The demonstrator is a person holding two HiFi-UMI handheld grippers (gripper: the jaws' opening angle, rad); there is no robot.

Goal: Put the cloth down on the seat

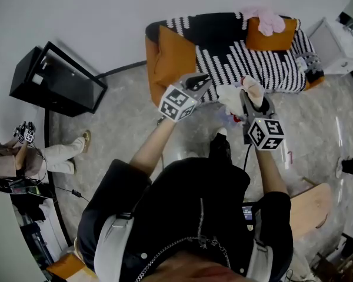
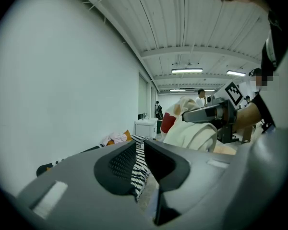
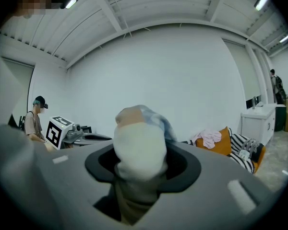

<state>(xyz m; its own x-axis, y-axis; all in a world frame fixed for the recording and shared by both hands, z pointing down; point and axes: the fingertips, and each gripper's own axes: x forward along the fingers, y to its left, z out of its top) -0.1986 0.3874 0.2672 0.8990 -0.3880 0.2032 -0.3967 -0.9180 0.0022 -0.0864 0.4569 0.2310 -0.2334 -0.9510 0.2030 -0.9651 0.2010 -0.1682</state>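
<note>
Head view: bundled cream fabric cloth (image 1: 232, 93) clamped in right gripper (image 1: 248, 101), aloft just short of orange sofa (image 1: 170, 57) under black-and-white striped throw (image 1: 247, 57); seat not yet reached.
Left gripper view: left gripper (image 2: 140, 166) narrowly parted, empty, apparently kept free.
Right gripper view: jaws pinched on cloth, securing bundle for carrying.

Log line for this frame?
right tongs: shut on cream cloth | left tongs: open, empty | status: cloth not yet on striped sofa seat
</note>
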